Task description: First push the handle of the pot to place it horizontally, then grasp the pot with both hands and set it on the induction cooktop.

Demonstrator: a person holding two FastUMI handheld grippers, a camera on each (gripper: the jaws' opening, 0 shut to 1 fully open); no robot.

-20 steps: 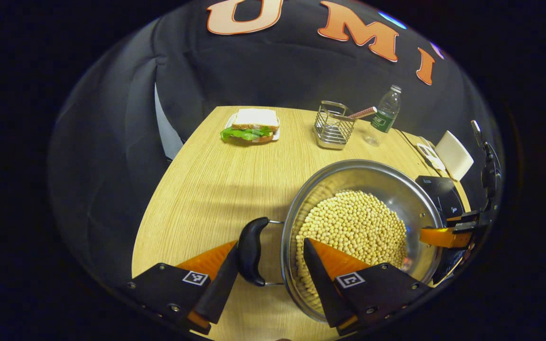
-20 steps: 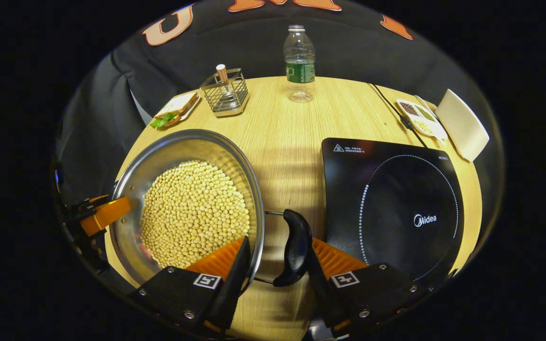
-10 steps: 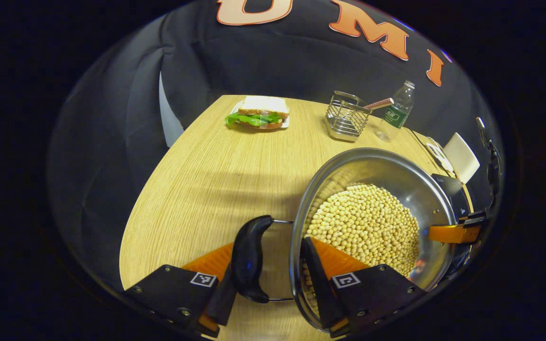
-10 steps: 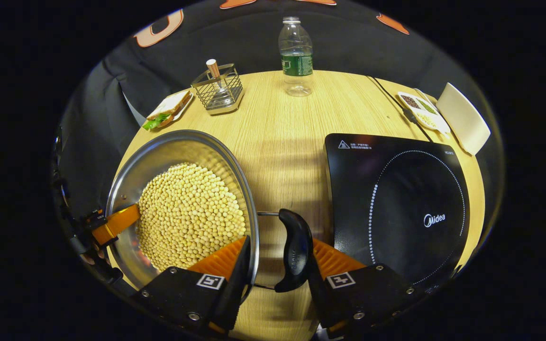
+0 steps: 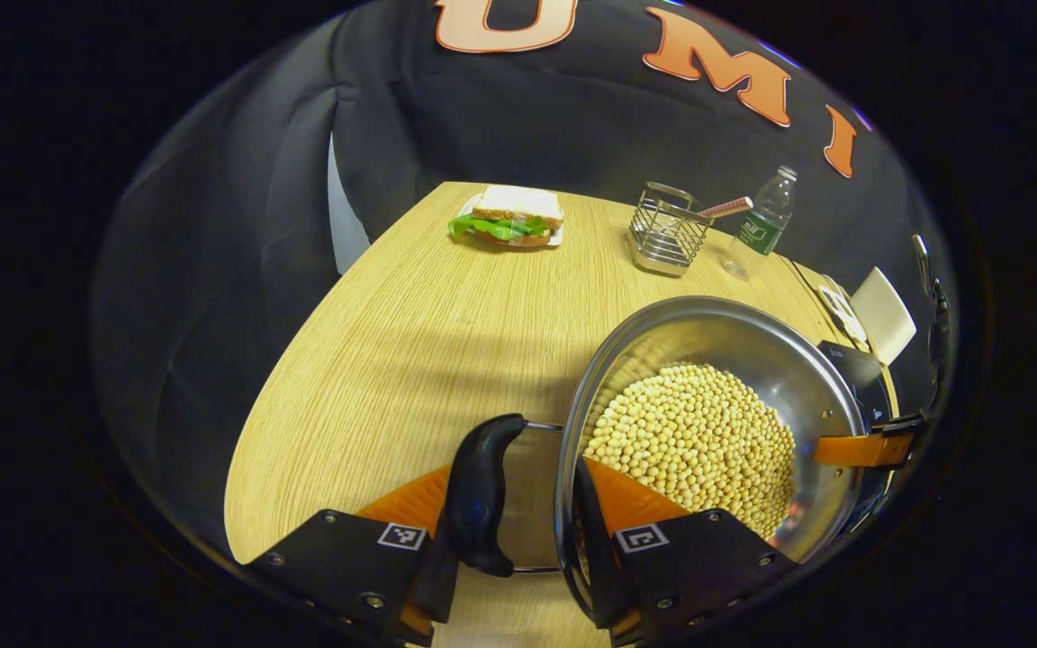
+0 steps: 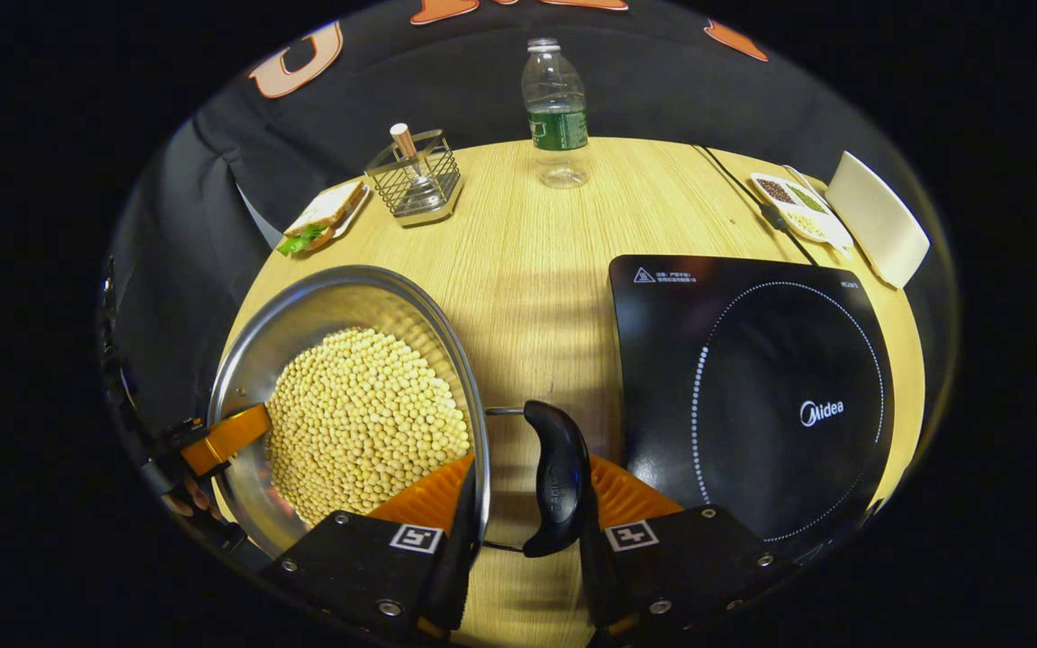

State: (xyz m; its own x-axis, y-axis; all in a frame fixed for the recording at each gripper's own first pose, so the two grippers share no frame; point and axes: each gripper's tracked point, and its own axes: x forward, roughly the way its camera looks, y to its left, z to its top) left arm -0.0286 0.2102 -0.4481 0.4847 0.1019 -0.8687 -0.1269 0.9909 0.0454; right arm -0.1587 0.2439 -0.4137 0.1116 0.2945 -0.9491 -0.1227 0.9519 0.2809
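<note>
Looking across the booth from my two feeds, I see dark cloth closing off the back and sides, and a pale wood-grain table (image 6: 536,261) taking up most of the floor of both views. On it, in the right gripper view, the black induction cooktop (image 6: 752,387) sits at about three o'clock, flat on the wood, with a thin cable running off toward one o'clock. The steel pot (image 6: 302,324), filled with yellow beans (image 6: 365,418), is at about eight o'clock in that view and at four o'clock in the left gripper view (image 5: 734,333), beside the cooktop and not on it; I cannot tell whether its base touches the table. My left gripper (image 5: 527,517) has one finger inside the rim among the beans and the other outside the black side handle (image 5: 478,495), both pressing in on handle and rim. My right gripper (image 6: 518,504) grips the opposite handle (image 6: 556,477) the same way, jaws narrowed around handle and rim. Farther back stand a clear water bottle (image 6: 554,112) at twelve o'clock, a wire caddy (image 6: 415,175) at eleven, a sandwich on a plate (image 6: 325,211) at ten, and a small white dish (image 6: 798,211) with a white card (image 6: 879,229) at two.
</note>
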